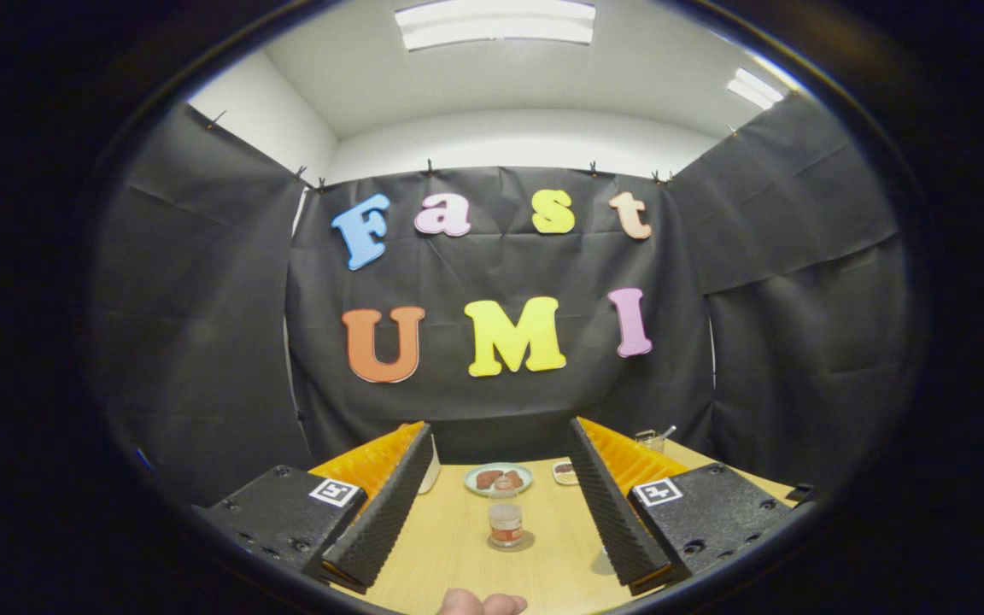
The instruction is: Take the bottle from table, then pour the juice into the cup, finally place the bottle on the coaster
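Note:
A small clear bottle [506,518] with reddish juice in its lower part stands upright on the wooden table [449,547]. Under it lies a round flat disc [526,543], apparently the coaster. My gripper [500,427] is open, its two fingers spread wide and nothing between them. The bottle shows in the gap between the fingers, some way ahead of them and touching neither. A white object [431,468], possibly the cup, is half hidden behind the left finger [385,504].
Beyond the bottle sits a pale plate [498,478] with brown food, and a small dish [564,471] lies to its right. A glass with a spoon [651,439] stands behind the right finger. Fingertips of a person's hand [482,604] rest at the table's near edge.

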`<move>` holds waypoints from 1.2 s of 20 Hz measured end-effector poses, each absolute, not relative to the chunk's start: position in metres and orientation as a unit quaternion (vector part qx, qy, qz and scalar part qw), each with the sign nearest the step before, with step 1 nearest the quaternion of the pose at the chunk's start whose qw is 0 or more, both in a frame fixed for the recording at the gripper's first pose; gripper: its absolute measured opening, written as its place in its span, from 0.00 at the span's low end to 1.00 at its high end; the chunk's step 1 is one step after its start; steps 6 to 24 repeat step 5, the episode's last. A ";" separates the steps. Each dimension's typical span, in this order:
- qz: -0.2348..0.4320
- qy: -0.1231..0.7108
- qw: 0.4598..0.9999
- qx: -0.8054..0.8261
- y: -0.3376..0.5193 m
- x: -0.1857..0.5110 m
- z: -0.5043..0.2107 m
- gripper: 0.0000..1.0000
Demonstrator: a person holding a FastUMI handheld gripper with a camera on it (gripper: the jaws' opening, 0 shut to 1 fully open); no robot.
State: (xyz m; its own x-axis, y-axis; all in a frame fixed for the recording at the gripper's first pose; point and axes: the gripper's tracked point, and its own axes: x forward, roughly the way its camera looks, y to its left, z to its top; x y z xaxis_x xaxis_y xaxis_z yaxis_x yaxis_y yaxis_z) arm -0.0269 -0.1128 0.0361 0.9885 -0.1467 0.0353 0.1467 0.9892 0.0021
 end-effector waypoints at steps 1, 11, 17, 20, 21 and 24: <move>-0.073 -0.017 0.997 0.000 -0.112 -0.027 0.036 1.00; -0.068 -0.015 0.998 0.000 -0.109 -0.026 0.033 1.00; -0.068 -0.015 0.998 0.000 -0.109 -0.026 0.033 1.00; -0.068 -0.015 0.998 0.000 -0.109 -0.026 0.033 1.00; -0.068 -0.015 0.998 0.000 -0.109 -0.026 0.033 1.00; -0.068 -0.015 0.998 0.000 -0.109 -0.026 0.033 1.00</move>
